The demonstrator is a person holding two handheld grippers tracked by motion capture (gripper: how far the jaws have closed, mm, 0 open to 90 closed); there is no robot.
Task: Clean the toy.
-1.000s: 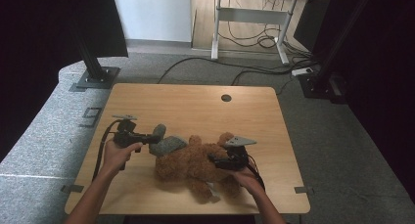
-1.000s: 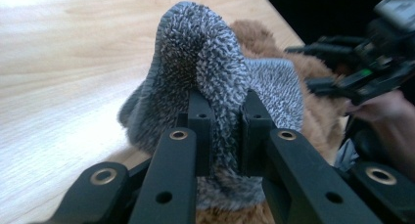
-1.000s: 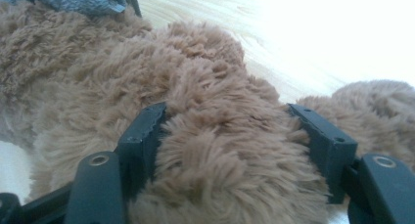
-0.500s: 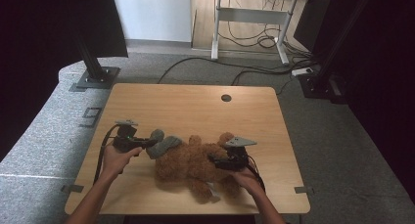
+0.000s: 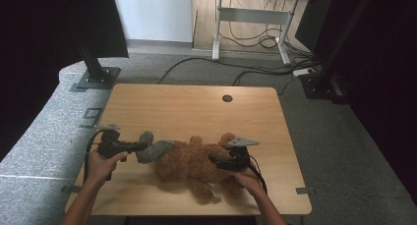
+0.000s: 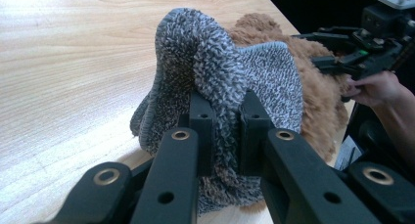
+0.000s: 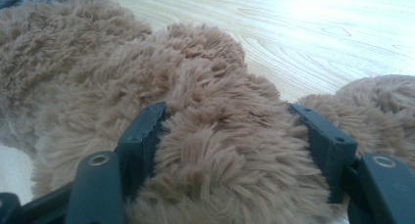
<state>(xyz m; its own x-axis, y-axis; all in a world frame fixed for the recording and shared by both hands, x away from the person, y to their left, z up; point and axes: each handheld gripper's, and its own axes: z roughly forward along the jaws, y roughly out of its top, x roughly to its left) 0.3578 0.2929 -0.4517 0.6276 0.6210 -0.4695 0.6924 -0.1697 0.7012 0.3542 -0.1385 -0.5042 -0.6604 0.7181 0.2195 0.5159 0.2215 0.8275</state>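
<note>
While the left gripper [image 6: 222, 121] pinches the grey knit hat [image 5: 153, 150], the right gripper [image 7: 235, 136] — jaws wide — clamps the brown teddy bear [image 5: 194, 161].

My left hand-held gripper [image 6: 221, 131] is black, its two flat arms set with brass-ringed screw holes. My right hand-held gripper [image 5: 220, 162] is black too, topped by a grey three-cornered plate, with a black cable trailing behind. My forearms are bare.

Fuzzy brown plush bear [image 5: 194, 162], coarse grey knit hat [image 6: 230, 82], smooth matt wood table [image 5: 196, 107].
</note>
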